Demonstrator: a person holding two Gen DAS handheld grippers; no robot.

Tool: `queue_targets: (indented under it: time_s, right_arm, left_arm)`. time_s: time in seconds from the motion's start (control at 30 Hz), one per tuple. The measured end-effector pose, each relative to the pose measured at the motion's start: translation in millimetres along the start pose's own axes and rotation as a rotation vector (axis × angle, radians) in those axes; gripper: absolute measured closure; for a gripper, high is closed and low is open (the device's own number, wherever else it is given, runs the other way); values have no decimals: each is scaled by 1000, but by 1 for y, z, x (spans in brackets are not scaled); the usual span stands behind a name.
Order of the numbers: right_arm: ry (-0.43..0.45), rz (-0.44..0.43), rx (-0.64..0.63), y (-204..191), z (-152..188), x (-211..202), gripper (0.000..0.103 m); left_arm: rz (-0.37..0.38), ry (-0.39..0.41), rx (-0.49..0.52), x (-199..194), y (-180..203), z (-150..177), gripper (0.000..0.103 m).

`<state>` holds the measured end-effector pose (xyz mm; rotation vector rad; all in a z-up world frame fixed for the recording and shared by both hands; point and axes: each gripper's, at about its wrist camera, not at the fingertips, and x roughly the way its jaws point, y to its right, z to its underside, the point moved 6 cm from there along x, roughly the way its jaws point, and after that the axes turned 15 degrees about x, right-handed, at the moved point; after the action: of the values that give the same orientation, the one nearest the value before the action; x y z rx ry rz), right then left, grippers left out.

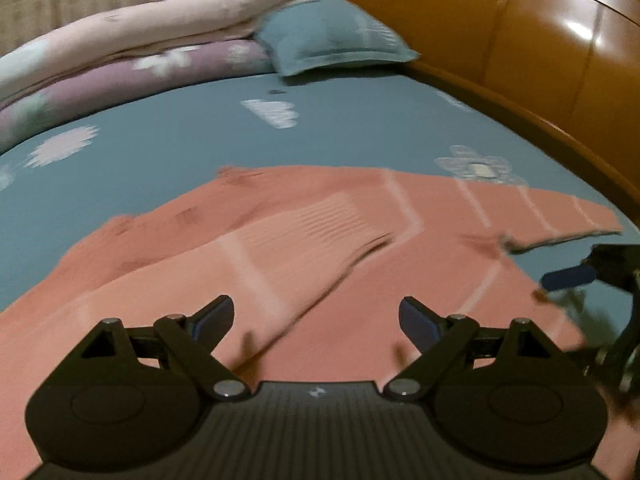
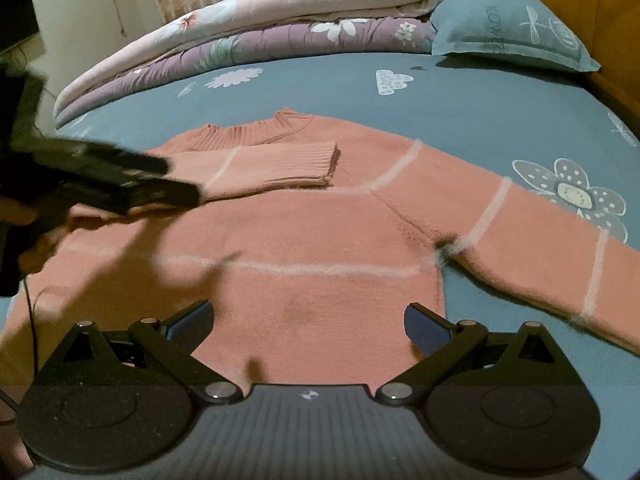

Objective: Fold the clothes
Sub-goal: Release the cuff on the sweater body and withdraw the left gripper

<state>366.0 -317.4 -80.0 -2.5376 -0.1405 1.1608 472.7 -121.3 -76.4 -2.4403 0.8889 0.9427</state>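
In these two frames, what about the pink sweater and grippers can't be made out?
- Sweater hem: right wrist view, hidden behind the right gripper.
- Far sleeve cuff: cut off by the frame edge.
- Left gripper: blurred there, jaws unreadable.
- Knit detail: left wrist view, motion-blurred.

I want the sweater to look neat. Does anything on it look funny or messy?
Yes: the pink sweater is lopsided. One sleeve is folded across the chest, but the other sleeve lies stretched out over the blue sheet. There is also a small dark fuzzy spot at that armpit.
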Motion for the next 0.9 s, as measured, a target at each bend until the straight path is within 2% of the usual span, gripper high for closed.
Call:
queue_targets:
  time_s: [0.13,0.37,0.47,0.57,0.7,0.8,0.9]
  right_arm:
    - [-8,-14,-9,-6,-2,5,0]
    - [-27,-18,-58,-23,-5,13,0]
    - [-36,-15,-71,-28,-4,15,0]
    - [-45,-20,-76,-33,-4,18,0]
    - [-60,-33,-75,-39,-6,22,0]
    - [-69,-107,-33,-48,-18,27,0]
    - [-78,-213,33,-58,-34,39,0]
  left_arm:
    - [-111,-4,-133,-27,-44,35,13]
    - [-297,57,-376,-55,-122,73,13]
    - [-306,42,-455,-46,-144,90,13]
    - [-241,1,-523,-28,-147,108,12]
    - [-240,11,-490,-35,-143,108,10]
    - [-232,21,-482,-45,-139,104,10]
    - [-244,27,-428,-56,-126,101,10]
